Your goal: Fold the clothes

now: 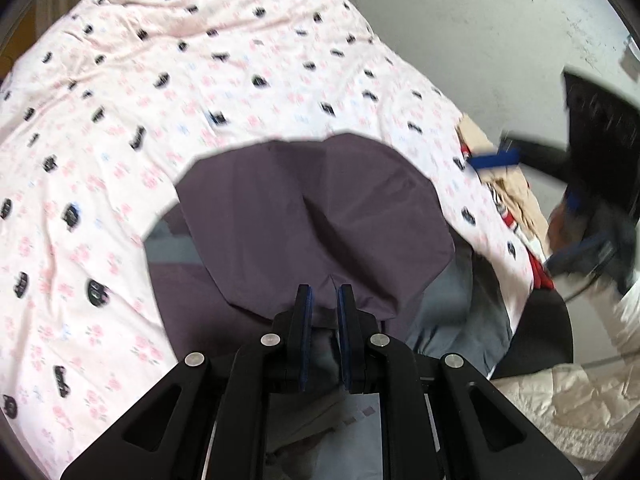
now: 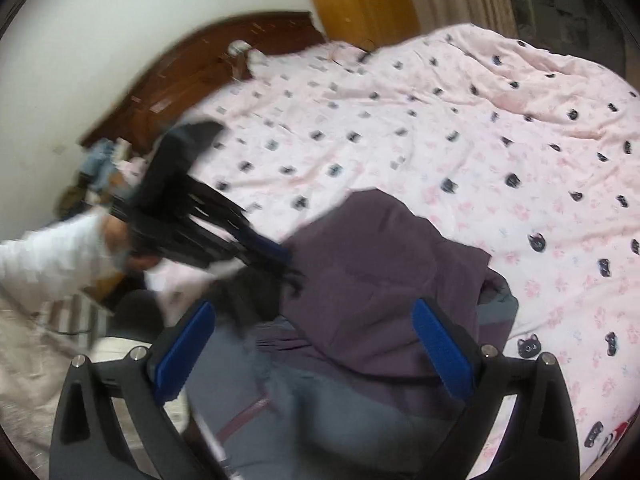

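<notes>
The left hand-held gripper (image 1: 324, 300) pinches the purple garment (image 1: 320, 216) at its edge; the right hand-held gripper (image 2: 316, 344) hangs released above it. The cloth looks light and limp, best held at hems or corners.

Wide bare pink bedspread (image 2: 460, 128) beyond purple garment (image 2: 380, 264), wooden headboard (image 2: 208, 64) bounding far end
</notes>
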`<state>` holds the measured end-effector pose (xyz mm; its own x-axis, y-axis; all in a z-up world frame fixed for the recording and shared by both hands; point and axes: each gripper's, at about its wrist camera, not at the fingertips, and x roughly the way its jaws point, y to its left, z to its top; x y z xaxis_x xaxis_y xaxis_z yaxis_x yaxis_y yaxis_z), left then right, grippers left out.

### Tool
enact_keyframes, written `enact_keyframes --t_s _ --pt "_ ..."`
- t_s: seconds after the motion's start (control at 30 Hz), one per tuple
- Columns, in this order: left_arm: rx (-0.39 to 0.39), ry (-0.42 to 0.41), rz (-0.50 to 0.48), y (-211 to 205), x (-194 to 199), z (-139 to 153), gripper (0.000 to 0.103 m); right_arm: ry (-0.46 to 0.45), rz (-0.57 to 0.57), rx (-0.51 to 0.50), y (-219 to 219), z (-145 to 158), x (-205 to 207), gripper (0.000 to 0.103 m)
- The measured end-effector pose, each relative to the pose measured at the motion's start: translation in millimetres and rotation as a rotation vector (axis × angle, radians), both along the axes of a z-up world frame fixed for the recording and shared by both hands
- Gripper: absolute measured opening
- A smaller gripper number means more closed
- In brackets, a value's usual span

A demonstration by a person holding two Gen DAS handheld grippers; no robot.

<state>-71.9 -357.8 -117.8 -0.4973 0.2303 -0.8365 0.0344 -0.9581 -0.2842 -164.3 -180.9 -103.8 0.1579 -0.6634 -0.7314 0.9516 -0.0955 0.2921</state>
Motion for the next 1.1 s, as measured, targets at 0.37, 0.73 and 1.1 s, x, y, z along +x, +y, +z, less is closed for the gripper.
enact_keyframes --t_s 0.37,0.73,1.1 --pt "0.027 0.002 0.046 9.3 -23.8 -16.6 0.019 -0.085 -0.033 0.073 -25.0 -53.7 16.7 0.100" --pt "0.071 -0.035 0.060 32.3 -41.4 -51.2 0.027 -0.100 -0.033 0.145 -13.3 -92.0 30.0 0.101" --pt "0.024 -0.085 0.077 41.9 -20.0 -84.4 0.033 -0.148 -0.027 0.074 2.5 -68.3 19.6 0.101"
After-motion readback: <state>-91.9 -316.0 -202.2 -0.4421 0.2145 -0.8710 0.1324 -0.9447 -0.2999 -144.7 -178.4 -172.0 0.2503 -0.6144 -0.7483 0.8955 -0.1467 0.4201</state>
